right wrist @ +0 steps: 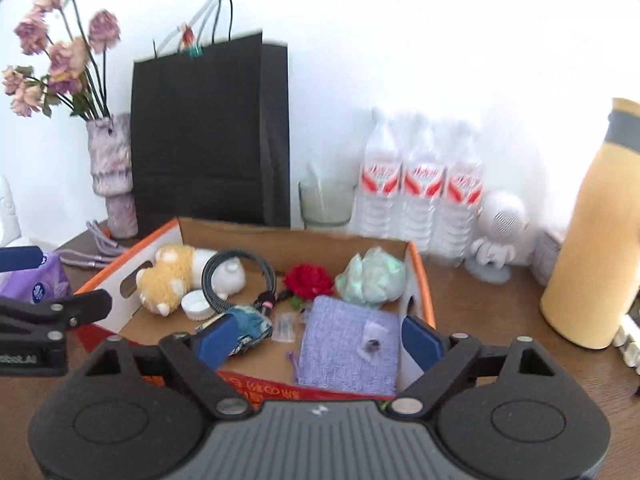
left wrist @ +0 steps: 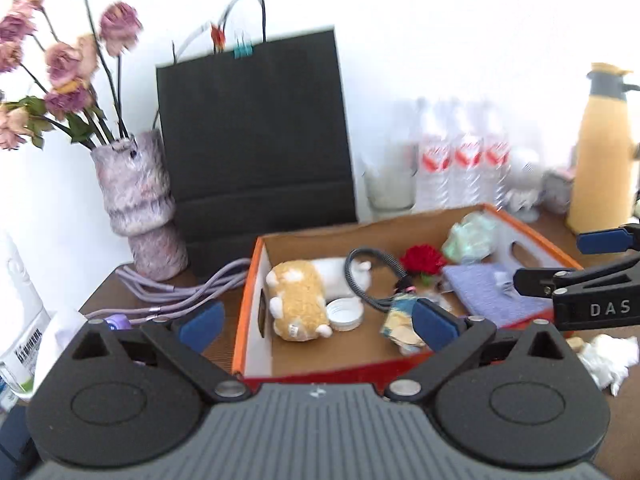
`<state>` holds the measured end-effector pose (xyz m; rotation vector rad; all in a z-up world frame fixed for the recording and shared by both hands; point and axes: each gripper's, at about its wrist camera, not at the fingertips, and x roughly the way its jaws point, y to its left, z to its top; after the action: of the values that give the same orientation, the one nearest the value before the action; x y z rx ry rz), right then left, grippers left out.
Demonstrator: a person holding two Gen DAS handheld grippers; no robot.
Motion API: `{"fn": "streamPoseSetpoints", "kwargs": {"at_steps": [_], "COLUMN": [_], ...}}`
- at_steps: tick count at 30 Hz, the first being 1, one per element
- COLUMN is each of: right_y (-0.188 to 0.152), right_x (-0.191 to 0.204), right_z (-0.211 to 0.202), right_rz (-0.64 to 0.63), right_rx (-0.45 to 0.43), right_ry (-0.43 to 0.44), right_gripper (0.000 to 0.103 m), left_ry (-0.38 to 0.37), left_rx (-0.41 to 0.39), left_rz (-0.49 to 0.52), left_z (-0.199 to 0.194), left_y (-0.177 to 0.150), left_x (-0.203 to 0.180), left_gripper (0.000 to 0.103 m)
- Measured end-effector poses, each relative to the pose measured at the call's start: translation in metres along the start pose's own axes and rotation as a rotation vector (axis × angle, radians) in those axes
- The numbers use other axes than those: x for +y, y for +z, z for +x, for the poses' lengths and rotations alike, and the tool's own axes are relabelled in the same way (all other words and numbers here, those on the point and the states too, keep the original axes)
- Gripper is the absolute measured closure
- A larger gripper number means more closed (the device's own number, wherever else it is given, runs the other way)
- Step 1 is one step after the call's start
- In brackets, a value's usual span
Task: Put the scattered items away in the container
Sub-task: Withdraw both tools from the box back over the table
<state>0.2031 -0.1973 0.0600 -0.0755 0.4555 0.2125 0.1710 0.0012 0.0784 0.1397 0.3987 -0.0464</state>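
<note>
Left wrist view: the left gripper (left wrist: pixel 316 322) hovers with jaws apart and empty at the near wall of the cardboard box (left wrist: pixel 452 354). A crumpled white tissue (left wrist: pixel 610 356) lies outside on the table, to the right; the purple cable (left wrist: pixel 188 294) lies left.

Right wrist view: the right gripper (right wrist: pixel 318 342), jaws apart and empty, hangs over the purple cloth (right wrist: pixel 348 346) in the box. Best retreat clear, then approach the tissue low.

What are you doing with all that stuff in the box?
A person is tidying up with two tongs. Both the left tongs and the right tongs hang open and empty over the cardboard box. Already inside are a plush toy, a black cable, a red flower, a purple cloth and a white cap. A crumpled white tissue lies outside on the table.
</note>
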Motion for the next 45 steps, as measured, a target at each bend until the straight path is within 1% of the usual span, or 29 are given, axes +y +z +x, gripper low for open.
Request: {"fn": "streamPoseSetpoints", "kwargs": {"at_steps": [1, 3, 5, 7, 10, 12, 14, 16, 18, 20, 21, 23, 25, 28, 32, 37, 41, 45], "right_y": [-0.005, -0.01, -0.014, -0.019, -0.04, -0.062, -0.086, -0.103, -0.113, -0.121, -0.124, -0.13, -0.134, -0.142, -0.157, -0.167, -0.165, -0.161], "right_x": [0.0, 0.002, 0.003, 0.005, 0.01, 0.011, 0.012, 0.014, 0.015, 0.014, 0.012, 0.007, 0.003, 0.006, 0.011, 0.015, 0.015, 0.016], "right_z": [-0.007, -0.016, -0.026, -0.036, -0.07, -0.095, -0.115, -0.126, -0.137, -0.153, -0.16, -0.169, -0.176, -0.188, -0.204, -0.208, -0.209, -0.201], "right_rz": [0.009, 0.031, 0.047, 0.058, 0.082, 0.111, 0.123, 0.129, 0.118, 0.114, 0.124, 0.163, 0.183, 0.145, 0.123, 0.118, 0.116, 0.107], "right_rx": [-0.026, -0.047, -0.063, -0.048, -0.04, -0.026, 0.0, 0.048, 0.068, 0.048, 0.036, 0.04, 0.05, 0.072, 0.076, 0.103, 0.096, 0.119], "right_ry": [-0.007, 0.008, 0.017, 0.021, 0.039, 0.065, 0.104, 0.125, 0.125, 0.099, 0.096, 0.114, 0.126, 0.114, 0.105, 0.092, 0.089, 0.089], "right_gripper": [0.014, 0.014, 0.014, 0.014, 0.013, 0.002, 0.002, 0.002, 0.002, 0.002, 0.002, 0.002, 0.002, 0.002, 0.002, 0.002, 0.002, 0.002], "left_ry": [-0.008, -0.02, -0.014, 0.009, 0.006, -0.022, -0.068, -0.108, -0.107, -0.103, -0.11, -0.126, -0.114, -0.088, -0.099, -0.109, -0.12, -0.126], "left_rx": [-0.025, -0.066, -0.081, -0.072, -0.065, -0.041, -0.033, -0.034, -0.03, -0.028, -0.026, -0.013, 0.013, 0.027, 0.044, 0.05, 0.051, 0.069], "left_rz": [-0.011, -0.023, -0.017, -0.018, -0.018, 0.007, 0.02, 0.028, 0.045, 0.064, 0.065, 0.05, 0.034, -0.01, -0.066, -0.049, -0.054, -0.067], "left_z": [-0.006, -0.015, -0.024, -0.037, -0.071, -0.097, -0.12, -0.138, -0.151, -0.16, -0.164, -0.167, -0.169, -0.177, -0.192, -0.2, -0.199, -0.191], "left_y": [-0.004, -0.011, -0.017, -0.022, -0.036, -0.052, -0.069, -0.084, -0.095, -0.101, -0.103, -0.107, -0.11, -0.118, -0.13, -0.134, -0.133, -0.135], "left_x": [0.001, 0.002, 0.001, -0.001, -0.004, -0.011, -0.019, -0.026, -0.033, -0.038, -0.039, -0.04, -0.042, -0.045, -0.051, -0.056, -0.053, -0.049], "left_gripper": [0.001, 0.0, 0.0, 0.0, 0.0, 0.0, 0.0, 0.0, 0.0, 0.0, 0.0, 0.0, 0.0, 0.0, 0.0, 0.0, 0.0, 0.0]}}
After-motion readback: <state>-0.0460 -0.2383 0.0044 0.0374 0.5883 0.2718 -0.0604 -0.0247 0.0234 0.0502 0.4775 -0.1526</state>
